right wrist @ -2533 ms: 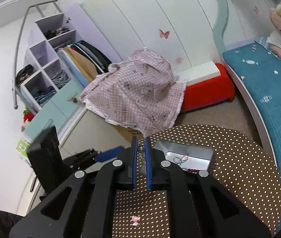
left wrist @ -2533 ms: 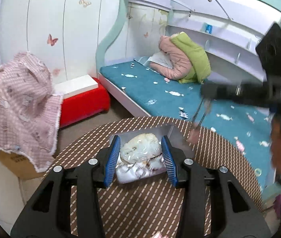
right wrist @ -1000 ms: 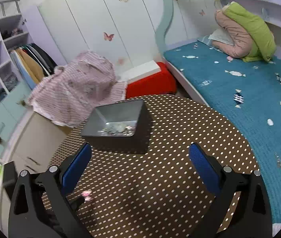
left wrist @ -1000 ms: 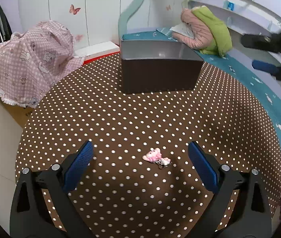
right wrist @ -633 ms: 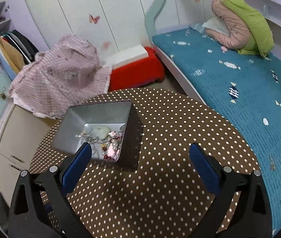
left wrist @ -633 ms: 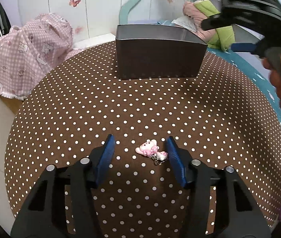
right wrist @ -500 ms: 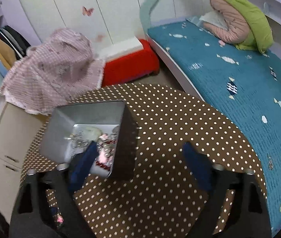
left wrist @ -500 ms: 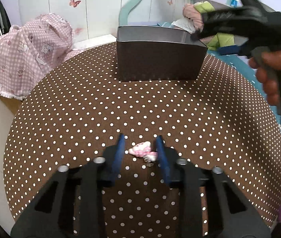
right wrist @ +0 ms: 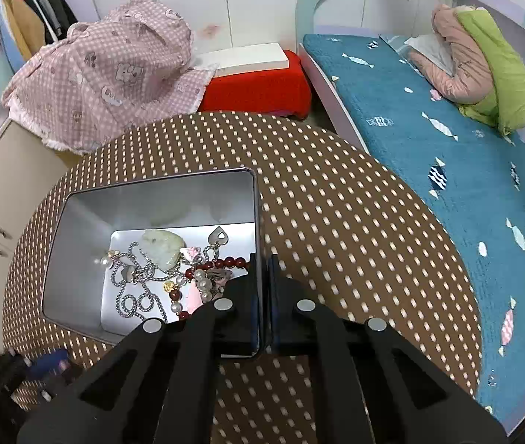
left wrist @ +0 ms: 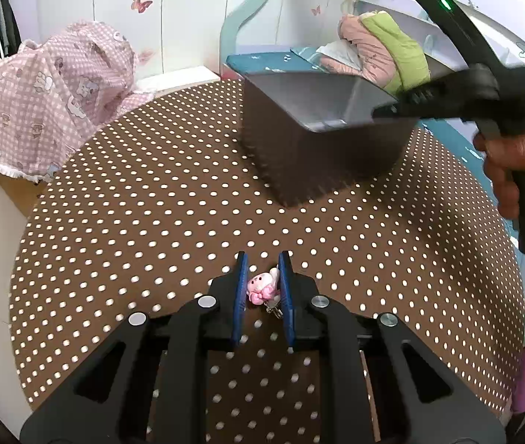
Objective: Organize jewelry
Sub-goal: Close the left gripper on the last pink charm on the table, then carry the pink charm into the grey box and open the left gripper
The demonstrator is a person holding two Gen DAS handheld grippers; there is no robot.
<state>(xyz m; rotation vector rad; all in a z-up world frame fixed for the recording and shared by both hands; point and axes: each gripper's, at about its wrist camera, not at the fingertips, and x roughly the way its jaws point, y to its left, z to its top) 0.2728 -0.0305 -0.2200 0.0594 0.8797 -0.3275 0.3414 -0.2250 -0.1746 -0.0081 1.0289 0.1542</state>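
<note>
My left gripper (left wrist: 262, 288) is shut on a small pink charm (left wrist: 261, 284) just above the brown polka-dot round table (left wrist: 151, 199). A grey metal box (left wrist: 321, 140) stands at the far side of the table. In the right wrist view the box (right wrist: 151, 199) holds a pale jade pendant (right wrist: 161, 245), silver chains, pearls and red beads. My right gripper (right wrist: 263, 281) is shut on the box's right wall, one finger inside and one outside. The right gripper also shows in the left wrist view (left wrist: 381, 111) at the box's rim.
A pink checked cloth (right wrist: 103, 63) covers a cabinet to the left of the table. A red stool with a white box (right wrist: 255, 77) stands behind it. A teal bed (right wrist: 447, 170) with folded bedding runs along the right.
My left gripper closed onto the pink charm. My right gripper came down over the box and closed on its right wall.
</note>
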